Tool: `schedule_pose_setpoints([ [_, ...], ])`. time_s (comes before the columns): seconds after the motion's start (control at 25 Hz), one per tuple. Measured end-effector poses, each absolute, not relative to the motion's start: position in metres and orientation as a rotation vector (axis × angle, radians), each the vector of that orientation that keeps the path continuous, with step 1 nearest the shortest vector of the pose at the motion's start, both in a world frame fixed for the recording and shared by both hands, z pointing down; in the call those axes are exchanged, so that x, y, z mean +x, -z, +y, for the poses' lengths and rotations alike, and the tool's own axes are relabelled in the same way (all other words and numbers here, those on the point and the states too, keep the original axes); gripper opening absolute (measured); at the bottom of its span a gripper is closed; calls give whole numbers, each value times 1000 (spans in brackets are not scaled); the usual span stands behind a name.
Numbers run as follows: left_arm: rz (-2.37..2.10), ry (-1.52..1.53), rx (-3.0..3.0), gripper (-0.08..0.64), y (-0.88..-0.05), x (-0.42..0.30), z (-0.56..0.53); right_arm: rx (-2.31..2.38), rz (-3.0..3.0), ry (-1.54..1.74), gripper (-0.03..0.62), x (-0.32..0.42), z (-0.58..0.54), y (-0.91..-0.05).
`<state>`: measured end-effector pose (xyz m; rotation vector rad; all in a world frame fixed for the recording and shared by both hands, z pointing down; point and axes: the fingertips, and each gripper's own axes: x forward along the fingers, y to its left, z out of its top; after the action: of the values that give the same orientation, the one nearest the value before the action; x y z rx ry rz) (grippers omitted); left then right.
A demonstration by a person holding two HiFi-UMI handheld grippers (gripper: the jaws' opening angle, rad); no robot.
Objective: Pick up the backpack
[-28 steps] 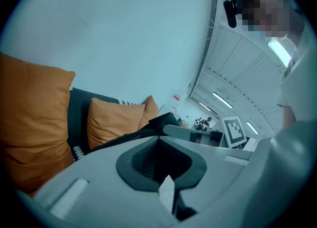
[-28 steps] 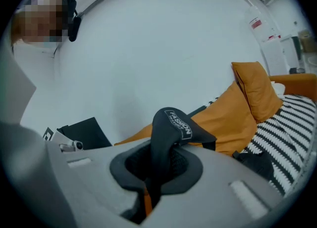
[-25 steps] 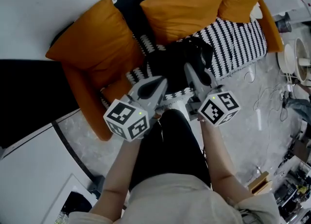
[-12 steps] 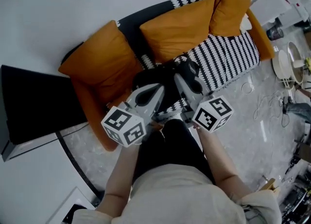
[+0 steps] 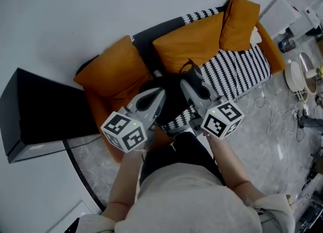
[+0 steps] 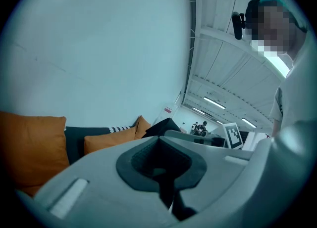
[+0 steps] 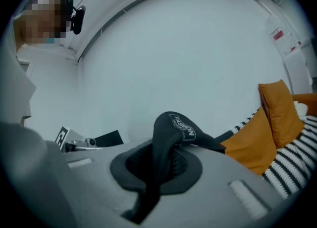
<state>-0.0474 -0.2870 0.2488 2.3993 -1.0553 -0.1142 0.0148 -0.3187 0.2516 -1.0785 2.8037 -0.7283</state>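
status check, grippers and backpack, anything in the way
Right gripper shut on black strap. Left gripper jaws together, contents unclear. Backpack between both grippers, over the orange sofa. Nothing blocking in view.

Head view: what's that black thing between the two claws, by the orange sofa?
A black backpack is between the left claw and right claw there; the right gripper view shows its strap pinched.

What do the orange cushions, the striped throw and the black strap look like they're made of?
Orange cushions: smooth, faintly glossy, likely leather or faux leather; soft creases.
Striped throw: matte woven or knitted fabric, probably; no shine, drapes softly.
Backpack strap: black padded synthetic, seemingly, with a printed label; it bends limply.
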Motion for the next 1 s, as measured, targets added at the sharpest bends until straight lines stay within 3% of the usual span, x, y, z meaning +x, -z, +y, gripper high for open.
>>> schedule_pose_setpoints([
  [1.0, -1148, 224, 2543, 6, -165, -57, -291, -856, 2728, 592, 9, 1, -322, -149],
])
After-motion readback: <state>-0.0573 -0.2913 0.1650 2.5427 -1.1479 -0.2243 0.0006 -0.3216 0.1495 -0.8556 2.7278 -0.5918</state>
